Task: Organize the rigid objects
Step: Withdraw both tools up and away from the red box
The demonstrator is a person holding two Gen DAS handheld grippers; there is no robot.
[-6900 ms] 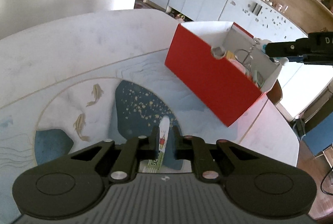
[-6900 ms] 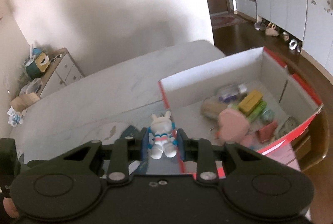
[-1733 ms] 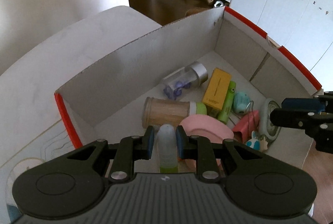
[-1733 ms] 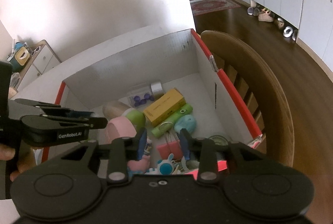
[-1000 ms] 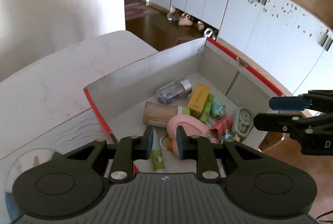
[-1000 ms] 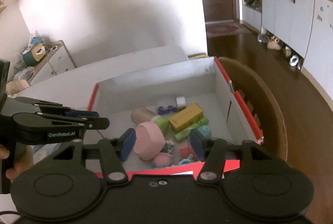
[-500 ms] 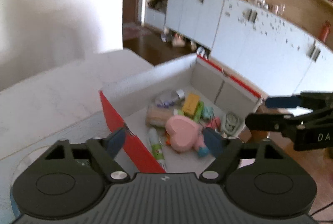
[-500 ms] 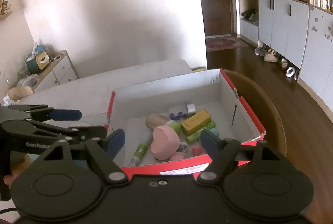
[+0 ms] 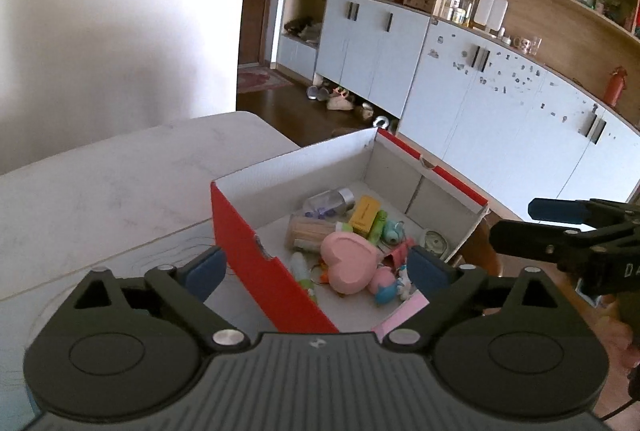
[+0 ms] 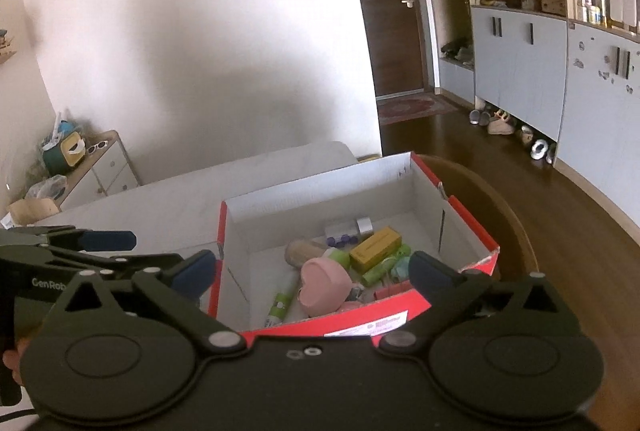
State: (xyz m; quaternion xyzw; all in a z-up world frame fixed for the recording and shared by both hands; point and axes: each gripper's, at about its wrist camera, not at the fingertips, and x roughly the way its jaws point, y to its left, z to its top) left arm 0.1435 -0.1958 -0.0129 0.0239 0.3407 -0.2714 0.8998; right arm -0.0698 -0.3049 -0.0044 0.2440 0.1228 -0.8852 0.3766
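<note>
A red cardboard box with a white inside stands on the table; it also shows in the right wrist view. In it lie a pink heart case, a white and green tube, a wooden jar, a yellow box, a clear vial and small toys. The tube and heart case show in the right wrist view too. My left gripper is open and empty, raised above the box's near side. My right gripper is open and empty, raised over the box's front.
The white table runs left of the box. A wooden chair back curves round the box's right side. Grey cabinets and shelves line the far wall. A low drawer unit stands by the left wall.
Both grippers have let go of their objects in the box, opened wide and pulled back and up. The tube and the bunny figure now lie in the box.
</note>
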